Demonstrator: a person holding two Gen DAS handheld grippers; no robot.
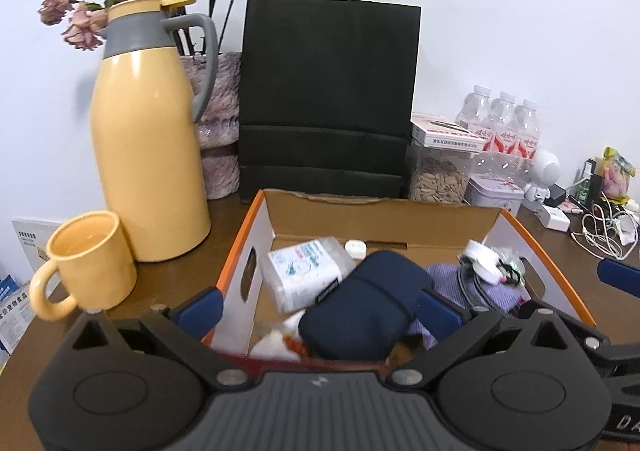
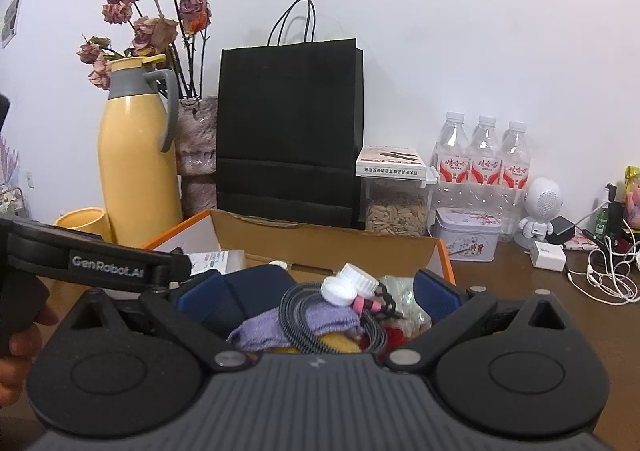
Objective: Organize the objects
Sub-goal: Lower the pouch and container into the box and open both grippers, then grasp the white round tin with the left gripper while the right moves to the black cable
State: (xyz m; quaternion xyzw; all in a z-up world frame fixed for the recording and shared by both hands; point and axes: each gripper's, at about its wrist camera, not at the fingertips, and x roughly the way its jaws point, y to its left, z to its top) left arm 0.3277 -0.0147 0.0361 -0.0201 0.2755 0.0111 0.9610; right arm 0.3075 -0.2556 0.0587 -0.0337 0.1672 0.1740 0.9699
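Observation:
An open cardboard box with orange edges sits on the brown table and shows in the right wrist view too. It holds a navy pouch, a white tissue pack, a purple cloth, a black braided cable and white caps. My left gripper is open, its jaws spread either side of the navy pouch above the box. My right gripper is open above the cloth and cable, empty.
A yellow thermos and yellow mug stand left of the box. A black paper bag stands behind it. A seed jar, water bottles, a tin, a white speaker and cables fill the right.

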